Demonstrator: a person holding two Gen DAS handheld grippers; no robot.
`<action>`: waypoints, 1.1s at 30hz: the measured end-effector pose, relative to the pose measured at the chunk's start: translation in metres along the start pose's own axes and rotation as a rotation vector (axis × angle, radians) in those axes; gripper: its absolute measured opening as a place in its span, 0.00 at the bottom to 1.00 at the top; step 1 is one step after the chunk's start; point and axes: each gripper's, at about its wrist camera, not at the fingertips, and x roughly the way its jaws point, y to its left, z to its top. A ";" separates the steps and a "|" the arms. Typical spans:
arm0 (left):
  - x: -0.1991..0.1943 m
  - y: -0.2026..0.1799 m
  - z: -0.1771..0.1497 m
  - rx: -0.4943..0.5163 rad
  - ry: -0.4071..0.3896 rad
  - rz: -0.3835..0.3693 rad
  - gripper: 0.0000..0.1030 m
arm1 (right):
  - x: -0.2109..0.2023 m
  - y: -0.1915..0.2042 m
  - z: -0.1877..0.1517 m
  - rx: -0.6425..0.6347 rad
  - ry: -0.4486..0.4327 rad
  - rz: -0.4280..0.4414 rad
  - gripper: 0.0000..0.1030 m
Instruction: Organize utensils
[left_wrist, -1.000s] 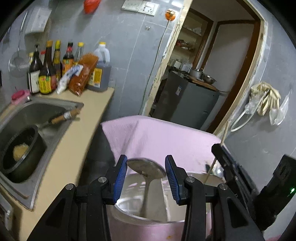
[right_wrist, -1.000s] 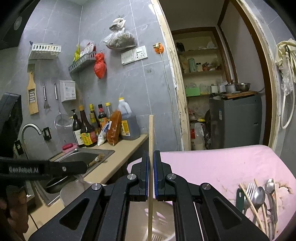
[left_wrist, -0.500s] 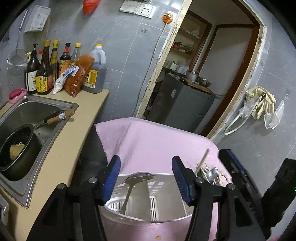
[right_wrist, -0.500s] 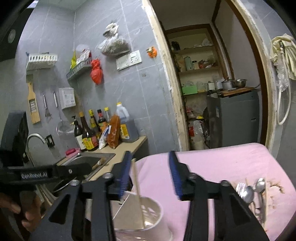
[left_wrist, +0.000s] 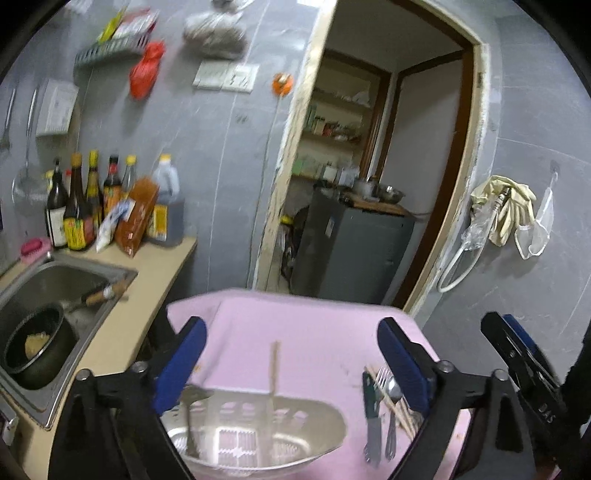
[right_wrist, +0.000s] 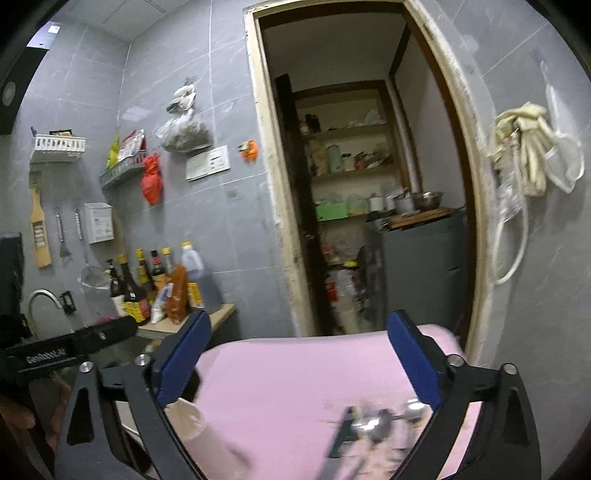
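item: left gripper. we see its jaws opening, wide apart, nothing between the blue pads. a second ago they stood narrow around the bowl of a ladle; that ladle now stands by itself in the holder, at the holder's left side.

item: right gripper. jaws opening, spread wide, empty. a second ago it pinched one chopstick upright; that chopstick now stands loose in the holder, near the holder's middle.

item: holder. a pale slotted utensil cup on the pink cloth, just under the left gripper. it now contains the ladle and the chopstick.

item: remaining utensils. a dark-handled knife, a fork, a spoon and more chopsticks lie flat on the cloth, just to the right of the holder and outside it. in the right wrist view the same heap is blurred.

meaning for the task, as we judge it: two pieces are delivered at once and both tools are free; the sorting is partly done, with the heap beside the holder yet to go in.

writing: on the left gripper's side bar in the right wrist view we read "genrobot.ai". on the other tool's bar, right of the holder, letters like "das", partly cut off. the labels of the bottles left of the holder are too blurred to read.
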 end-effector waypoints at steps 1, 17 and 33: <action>-0.002 -0.010 -0.001 0.011 -0.022 0.002 0.95 | -0.003 -0.006 0.002 -0.010 -0.004 -0.016 0.99; 0.027 -0.126 -0.034 0.111 -0.080 -0.001 1.00 | -0.019 -0.120 0.010 -0.088 0.032 -0.166 0.99; 0.101 -0.154 -0.083 0.161 0.070 0.051 1.00 | 0.054 -0.182 -0.052 0.016 0.233 -0.076 0.98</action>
